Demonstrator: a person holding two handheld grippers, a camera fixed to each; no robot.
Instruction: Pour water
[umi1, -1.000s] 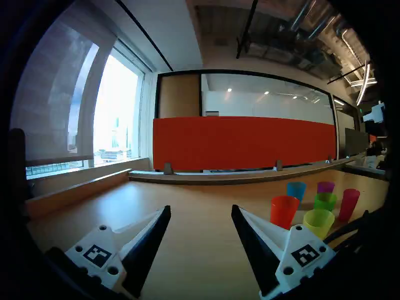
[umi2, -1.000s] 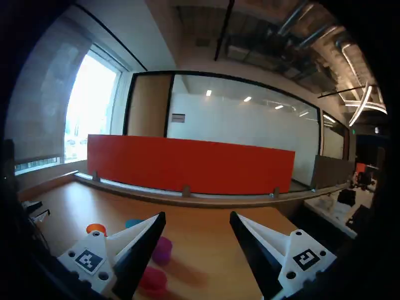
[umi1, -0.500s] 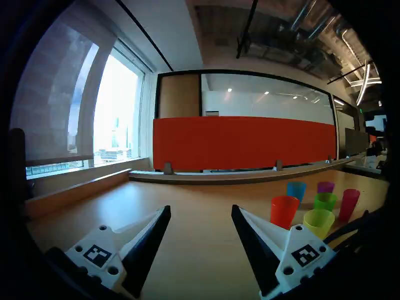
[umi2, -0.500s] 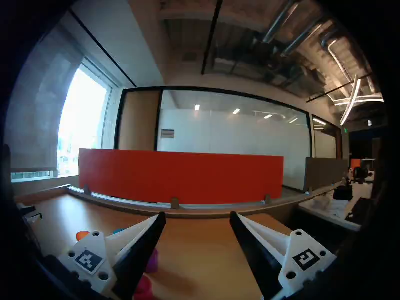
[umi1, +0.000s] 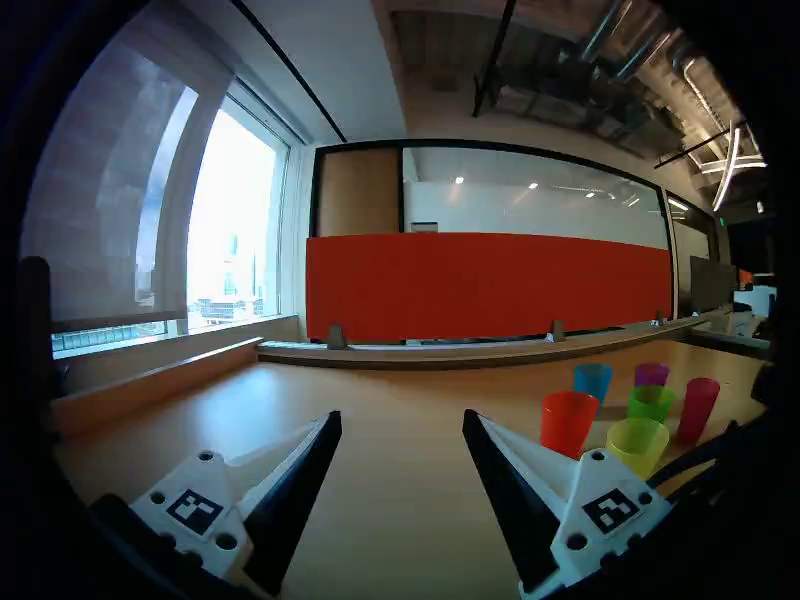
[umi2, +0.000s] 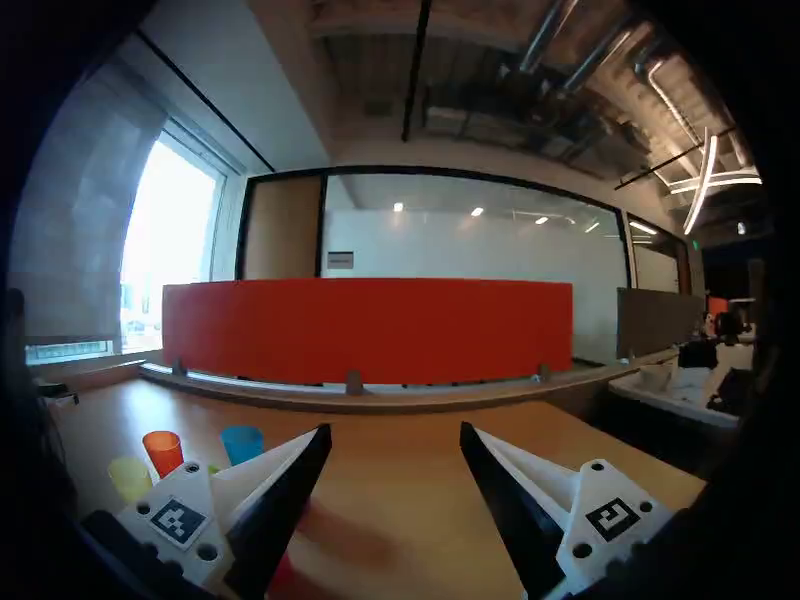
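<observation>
Left tongs (umi1: 400, 420): spread wide, nothing between the fingers. They sit low over the desk (umi1: 400, 510) and point at its far edge, where the red divider (umi1: 488, 285) stands. A window (umi1: 230, 240) runs along the desk's left edge as seen in the left gripper view.

Cups: six in a loose cluster on the desk, right of the left tongs in that view and well short of the far edge.
- orange cup (umi1: 567, 422): just past the right finger, closest to the tongs
- yellow-green cup (umi1: 637, 445): just beside the orange one, nearest the camera
- green cup (umi1: 650, 402): right behind the yellow-green
- pink cup (umi1: 697, 408): right end of the cluster
- blue cup (umi1: 592, 380) and purple cup (umi1: 651, 374): back row, nearest the divider

All stand upright, open end up. Can't tell whether any holds water.

Right tongs (umi2: 395, 432): spread too, pinching nothing, over bare desk and facing the same divider. In the right gripper view the orange, blue and yellow-green cups stand left of the left finger, toward the desk's window-side edge. The blue one is just beside the finger. There is a reddish blur low down under that finger, and I can't tell what it is.
</observation>
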